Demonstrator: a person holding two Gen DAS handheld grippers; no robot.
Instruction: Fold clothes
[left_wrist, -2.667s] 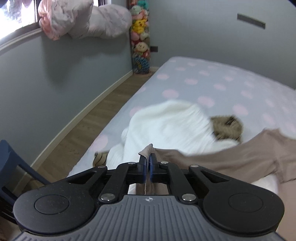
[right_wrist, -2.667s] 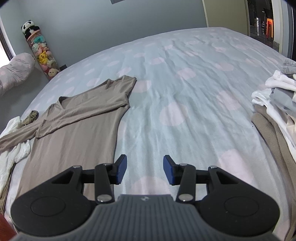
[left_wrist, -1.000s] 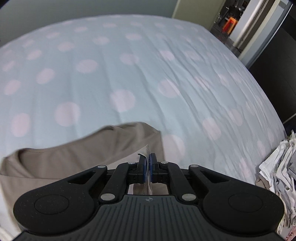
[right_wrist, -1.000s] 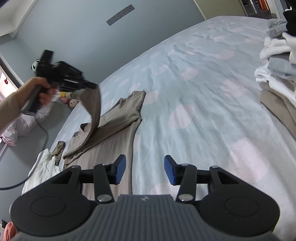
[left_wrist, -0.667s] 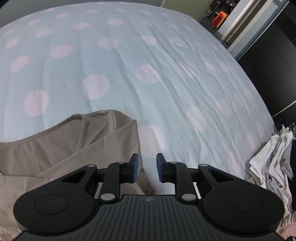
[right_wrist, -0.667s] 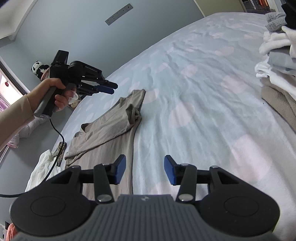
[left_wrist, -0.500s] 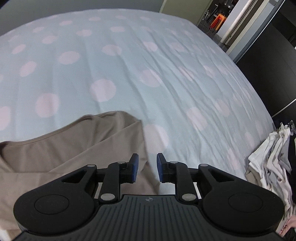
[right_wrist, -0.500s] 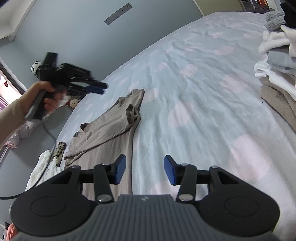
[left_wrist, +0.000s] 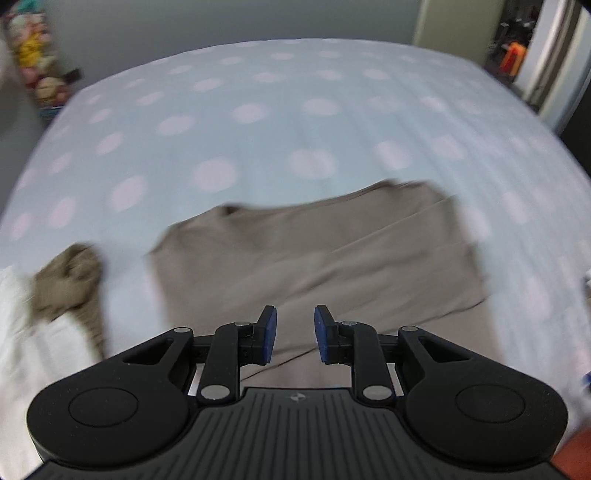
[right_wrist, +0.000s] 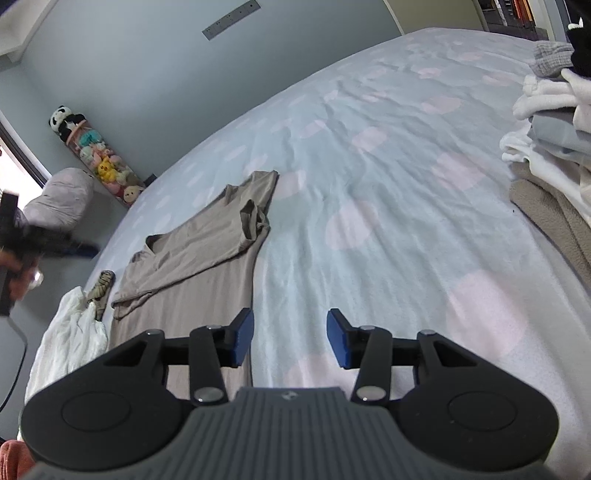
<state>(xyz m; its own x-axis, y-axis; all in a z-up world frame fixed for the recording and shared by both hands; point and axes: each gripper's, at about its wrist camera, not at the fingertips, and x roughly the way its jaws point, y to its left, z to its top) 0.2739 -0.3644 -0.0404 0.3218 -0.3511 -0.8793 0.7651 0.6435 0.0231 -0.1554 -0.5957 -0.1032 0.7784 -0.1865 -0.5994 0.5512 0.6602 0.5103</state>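
We have the shirt (right_wrist: 207, 243) flat near the bed's (right_wrist: 369, 221) left edge, one sleeve folded across (rumpled at the cuff); both the left gripper (left_wrist: 294, 334) and right gripper (right_wrist: 290, 338) hang released, so most folds remain.

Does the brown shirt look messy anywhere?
Yes. On the brown shirt, the folded-over sleeve end is bunched up near the right edge instead of lying flat. Both grippers are open and hold nothing.
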